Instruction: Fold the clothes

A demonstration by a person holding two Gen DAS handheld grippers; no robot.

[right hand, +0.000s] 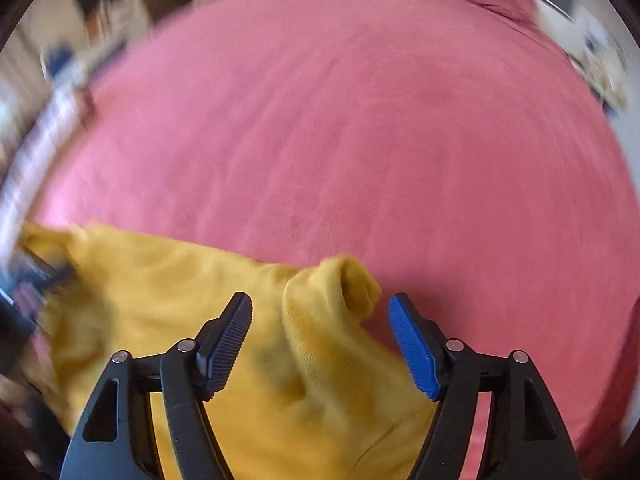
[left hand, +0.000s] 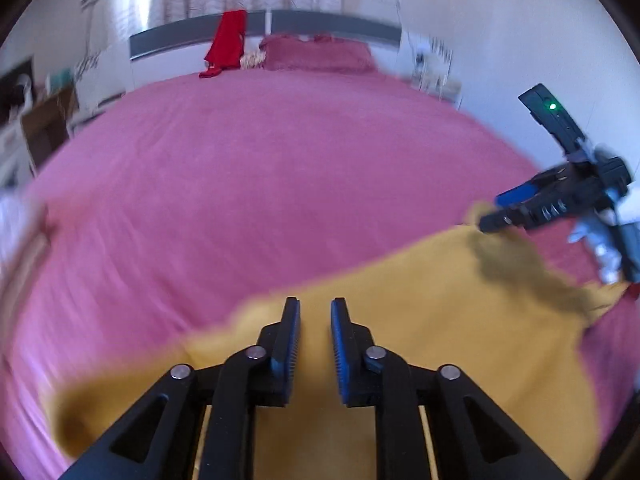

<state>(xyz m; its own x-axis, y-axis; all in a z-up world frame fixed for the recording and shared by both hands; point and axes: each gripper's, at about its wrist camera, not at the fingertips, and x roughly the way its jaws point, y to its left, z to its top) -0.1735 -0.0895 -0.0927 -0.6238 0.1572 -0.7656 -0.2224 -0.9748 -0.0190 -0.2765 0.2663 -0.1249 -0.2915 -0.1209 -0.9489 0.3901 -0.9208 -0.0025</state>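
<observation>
Yellow garment (right hand: 248, 360) lying on the pink bed (left hand: 280, 168)
Left gripper (left hand: 315, 308) jaws nearly together, right gripper (right hand: 320, 308) jaws gaping around a bunched corner, likely lining up for folding.

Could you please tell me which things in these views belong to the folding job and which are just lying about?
Part of the job:
yellow garment, spread on the bed
left gripper, jaws slightly apart over it
right gripper, open around a bunched fold

Just lying about:
red garment at the headboard
pink pillow
pink bedspread
</observation>
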